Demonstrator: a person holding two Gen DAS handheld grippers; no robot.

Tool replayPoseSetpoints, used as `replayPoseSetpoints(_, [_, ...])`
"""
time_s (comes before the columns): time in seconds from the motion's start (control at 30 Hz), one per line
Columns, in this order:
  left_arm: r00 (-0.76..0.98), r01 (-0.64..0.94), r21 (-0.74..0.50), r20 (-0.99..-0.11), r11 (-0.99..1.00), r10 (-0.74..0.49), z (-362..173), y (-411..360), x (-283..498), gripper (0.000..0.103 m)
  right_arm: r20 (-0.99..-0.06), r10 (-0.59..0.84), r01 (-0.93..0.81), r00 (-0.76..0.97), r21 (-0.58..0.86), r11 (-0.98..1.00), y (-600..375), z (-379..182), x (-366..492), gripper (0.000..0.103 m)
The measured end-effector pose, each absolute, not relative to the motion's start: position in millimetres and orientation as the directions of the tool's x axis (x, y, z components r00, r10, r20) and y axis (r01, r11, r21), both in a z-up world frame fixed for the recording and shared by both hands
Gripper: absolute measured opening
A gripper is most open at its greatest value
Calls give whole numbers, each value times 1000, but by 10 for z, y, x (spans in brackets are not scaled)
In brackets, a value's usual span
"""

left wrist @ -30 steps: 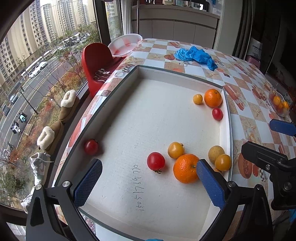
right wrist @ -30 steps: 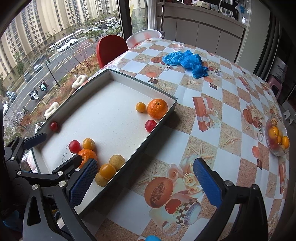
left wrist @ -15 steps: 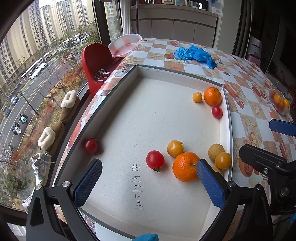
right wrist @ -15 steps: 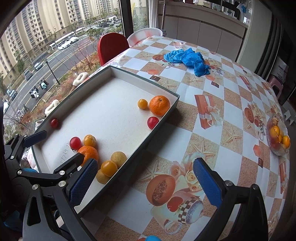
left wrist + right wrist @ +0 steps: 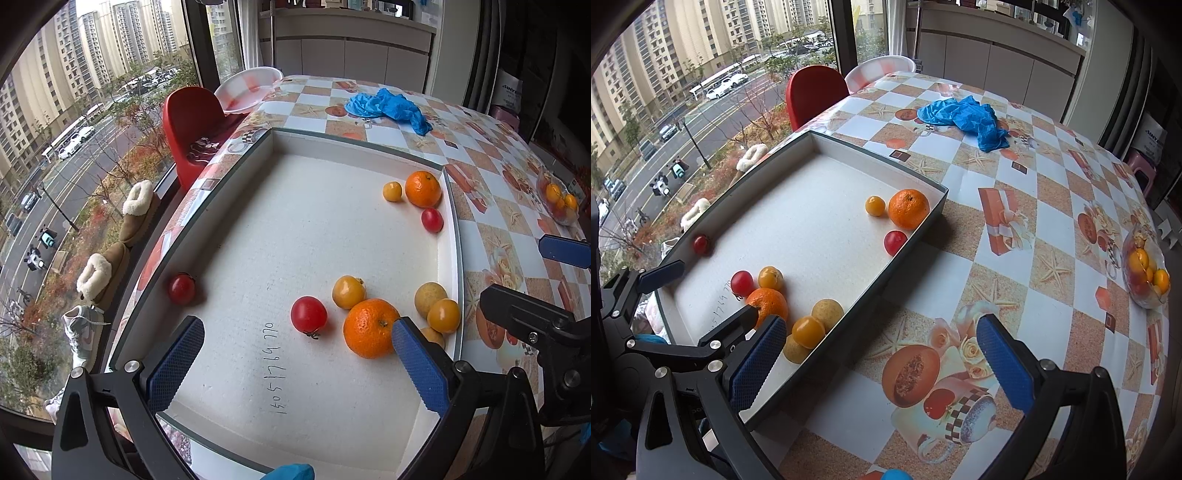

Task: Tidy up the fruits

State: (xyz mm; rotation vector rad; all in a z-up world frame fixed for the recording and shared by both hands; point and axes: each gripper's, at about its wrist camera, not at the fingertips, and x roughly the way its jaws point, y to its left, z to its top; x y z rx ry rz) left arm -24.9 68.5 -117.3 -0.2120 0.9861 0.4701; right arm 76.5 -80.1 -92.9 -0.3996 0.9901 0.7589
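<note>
Jaws on my left gripper [image 5: 297,345] are spread wide and empty over the near end of the tray [image 5: 452,236], its right pad just beside the near orange [image 5: 370,328], with a tomato [image 5: 308,315] between the pads further in. I'd shift right to centre on the orange, since a yellow fruit [image 5: 348,292] touches its far side and may roll when I close. My right gripper [image 5: 881,349] hangs open over the tablecloth [image 5: 1015,192]; farther on, another orange [image 5: 908,208] lies by the far corner, and the bowl [image 5: 1145,266] stands well apart.
</note>
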Motion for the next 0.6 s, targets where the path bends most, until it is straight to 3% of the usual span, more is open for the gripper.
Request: replayPoseSetpoints(0.6, [487,-472,37,-822,881,295,-1140,676,-300,102,-859,393,-735,327,30,677,-822,-918,746,103])
